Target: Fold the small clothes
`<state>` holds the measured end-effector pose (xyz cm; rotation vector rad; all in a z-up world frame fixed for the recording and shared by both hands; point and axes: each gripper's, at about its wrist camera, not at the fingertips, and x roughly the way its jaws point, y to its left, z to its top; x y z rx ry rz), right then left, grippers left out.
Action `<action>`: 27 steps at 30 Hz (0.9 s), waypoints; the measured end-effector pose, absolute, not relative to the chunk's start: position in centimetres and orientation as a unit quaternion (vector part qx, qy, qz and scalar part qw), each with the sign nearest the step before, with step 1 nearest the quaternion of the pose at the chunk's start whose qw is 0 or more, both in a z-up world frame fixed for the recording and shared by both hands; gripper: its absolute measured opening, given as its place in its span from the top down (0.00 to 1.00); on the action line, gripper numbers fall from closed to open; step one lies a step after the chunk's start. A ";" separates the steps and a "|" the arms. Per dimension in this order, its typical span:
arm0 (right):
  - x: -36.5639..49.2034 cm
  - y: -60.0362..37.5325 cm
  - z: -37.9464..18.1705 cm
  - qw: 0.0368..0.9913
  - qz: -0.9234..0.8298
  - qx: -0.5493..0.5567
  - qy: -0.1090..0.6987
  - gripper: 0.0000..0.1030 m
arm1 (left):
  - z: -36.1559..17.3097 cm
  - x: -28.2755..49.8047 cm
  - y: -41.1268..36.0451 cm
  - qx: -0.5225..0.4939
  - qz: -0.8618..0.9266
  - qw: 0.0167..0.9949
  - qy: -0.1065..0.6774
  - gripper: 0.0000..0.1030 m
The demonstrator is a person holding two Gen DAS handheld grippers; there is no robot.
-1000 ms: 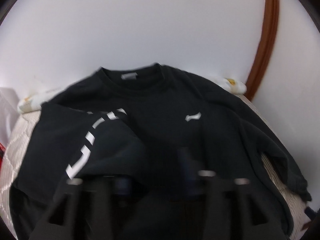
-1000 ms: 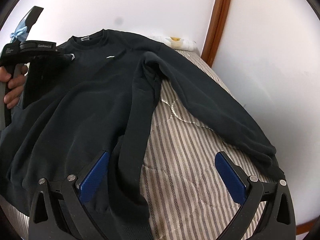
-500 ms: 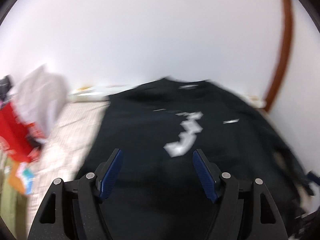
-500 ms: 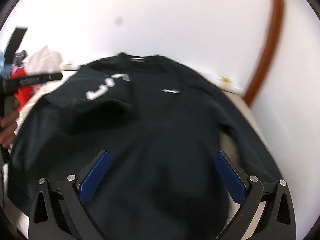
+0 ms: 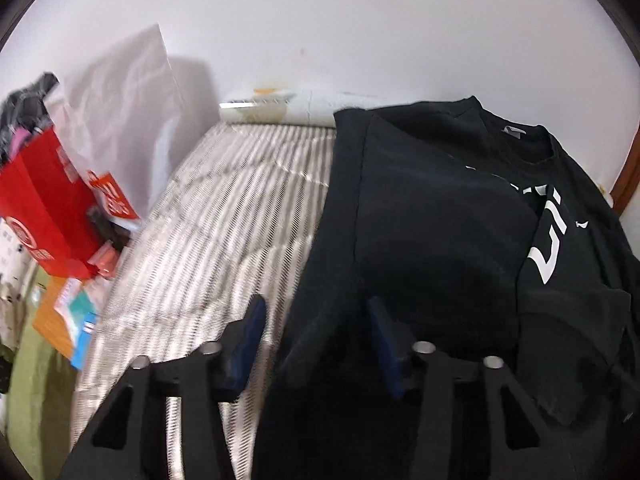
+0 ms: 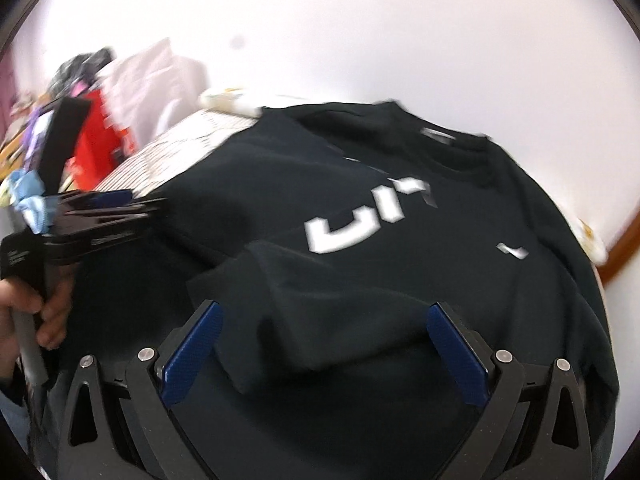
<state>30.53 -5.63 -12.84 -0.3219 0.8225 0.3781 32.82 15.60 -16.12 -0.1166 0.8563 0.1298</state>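
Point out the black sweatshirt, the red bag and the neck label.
black sweatshirt [image 6: 400, 288]: right wrist view, on the chest below the white lettering.
red bag [image 5: 48, 208]: left wrist view, on its red front face.
neck label [image 5: 513, 131]: left wrist view, on the grey tag inside the collar.

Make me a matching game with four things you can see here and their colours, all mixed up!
Things:
1. sweatshirt
2. bag
3. letters on the sleeve
4. gripper pads

Colours:
a. red
b. blue
c. black
d. white

Right pairs: 1-c, 2-a, 3-d, 4-b
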 end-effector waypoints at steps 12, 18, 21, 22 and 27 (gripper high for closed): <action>33.9 -5.5 -14.8 0.864 0.236 -0.130 0.424 0.86 | -16.4 32.6 15.6 -0.066 0.039 0.912 0.403 0.83; 34.8 -15.0 -8.8 0.924 0.147 -0.050 0.349 0.87 | -16.5 32.6 15.4 -0.065 0.041 0.912 0.403 0.83; 35.9 -21.9 -8.4 0.932 0.072 -0.010 0.356 0.85 | -16.4 32.6 15.4 -0.065 0.041 0.911 0.404 0.83; 36.2 -24.1 -8.8 0.930 0.040 0.000 0.366 0.82 | -16.4 32.6 15.4 -0.064 0.041 0.911 0.405 0.83; 35.4 -31.0 -9.6 0.919 -0.071 0.016 0.387 0.75 | -16.5 32.7 15.3 -0.060 0.045 0.911 0.405 0.81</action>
